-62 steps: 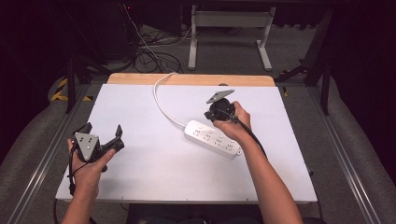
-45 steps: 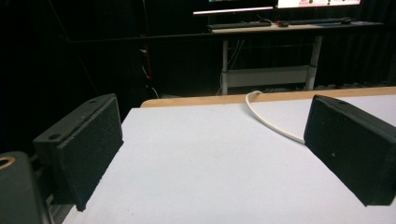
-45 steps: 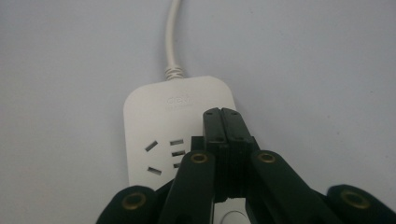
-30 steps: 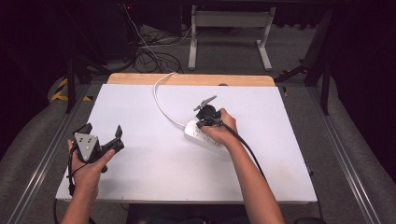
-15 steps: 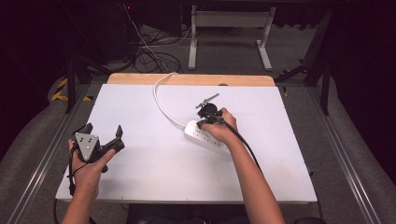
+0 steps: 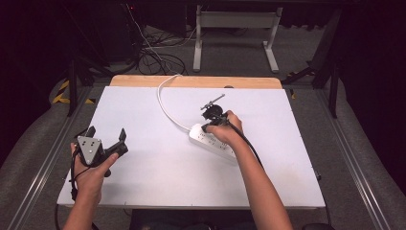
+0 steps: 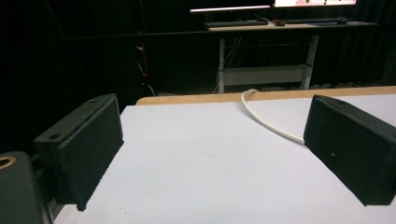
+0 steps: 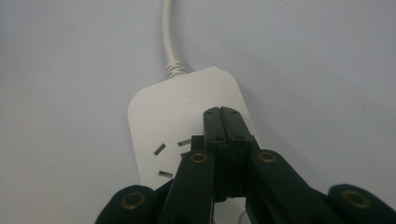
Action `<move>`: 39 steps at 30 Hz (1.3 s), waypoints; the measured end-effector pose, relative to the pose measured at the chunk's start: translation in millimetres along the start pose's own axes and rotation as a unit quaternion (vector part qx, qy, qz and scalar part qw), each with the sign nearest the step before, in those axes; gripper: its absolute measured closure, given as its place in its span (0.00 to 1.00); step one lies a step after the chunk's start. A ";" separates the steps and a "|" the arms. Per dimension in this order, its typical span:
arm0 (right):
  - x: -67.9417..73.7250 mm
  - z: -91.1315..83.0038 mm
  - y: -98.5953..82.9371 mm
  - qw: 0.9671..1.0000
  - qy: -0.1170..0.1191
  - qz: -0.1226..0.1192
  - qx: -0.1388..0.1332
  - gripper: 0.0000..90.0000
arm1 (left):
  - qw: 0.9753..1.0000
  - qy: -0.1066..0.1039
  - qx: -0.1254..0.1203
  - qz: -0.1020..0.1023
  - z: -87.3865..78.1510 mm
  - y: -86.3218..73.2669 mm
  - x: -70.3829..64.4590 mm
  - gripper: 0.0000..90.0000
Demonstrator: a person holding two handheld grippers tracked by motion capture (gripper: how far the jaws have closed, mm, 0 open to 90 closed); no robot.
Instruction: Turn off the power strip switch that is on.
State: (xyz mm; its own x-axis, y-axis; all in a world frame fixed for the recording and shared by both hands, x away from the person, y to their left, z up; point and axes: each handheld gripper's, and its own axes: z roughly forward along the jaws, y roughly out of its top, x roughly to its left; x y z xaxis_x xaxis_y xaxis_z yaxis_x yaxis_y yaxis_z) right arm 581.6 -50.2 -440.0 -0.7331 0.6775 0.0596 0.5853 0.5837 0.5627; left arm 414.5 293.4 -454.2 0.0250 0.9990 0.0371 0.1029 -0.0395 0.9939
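Note:
A white power strip (image 6: 203,136) lies slantwise in the middle of the white table (image 6: 143,191), and its white cord (image 6: 165,103) runs off over the far edge. My right gripper (image 6: 207,126) points down at the strip's cord end. In the right gripper view its jaws are shut together with nothing between them, and the right gripper (image 8: 222,116) tips sit over the power strip (image 8: 154,126), just past a socket and short of where the cord (image 8: 169,32) enters. My left gripper (image 6: 107,133) is held open above the table's front left corner. The left gripper (image 7: 212,144) is empty.
A wooden strip (image 6: 191,81) edges the far side of the table. Beyond it stand a desk frame (image 6: 234,28) and a tangle of floor cables (image 6: 153,57). In the left gripper view the cord (image 7: 266,123) crosses the table ahead.
My right gripper swung left and down from the strip's middle to its cord end, then held nearly still over the last second. The left gripper has not moved.

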 end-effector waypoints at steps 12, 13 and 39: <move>-9.6 1.1 -2.6 0.999 0.022 0.042 -0.004 1.00 | 1.000 0.002 0.001 -0.003 -0.5 -0.1 1.3 0.06; -8.7 1.1 -2.2 0.999 0.019 0.039 -0.002 1.00 | 1.000 0.002 0.000 -0.004 -0.5 0.0 1.2 0.06; -2.4 1.1 -0.1 1.000 -0.003 0.024 0.004 1.00 | 1.000 -0.004 -0.001 0.001 1.9 0.7 -3.6 0.06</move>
State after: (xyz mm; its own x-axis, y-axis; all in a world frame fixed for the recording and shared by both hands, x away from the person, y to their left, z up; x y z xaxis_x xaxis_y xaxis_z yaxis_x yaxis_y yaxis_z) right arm 583.7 -51.4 -441.2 -0.7027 0.7068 0.0812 0.6217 0.5545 0.5532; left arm 416.4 289.8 -453.8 0.0340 0.9987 0.0389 0.1004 -0.0421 0.9941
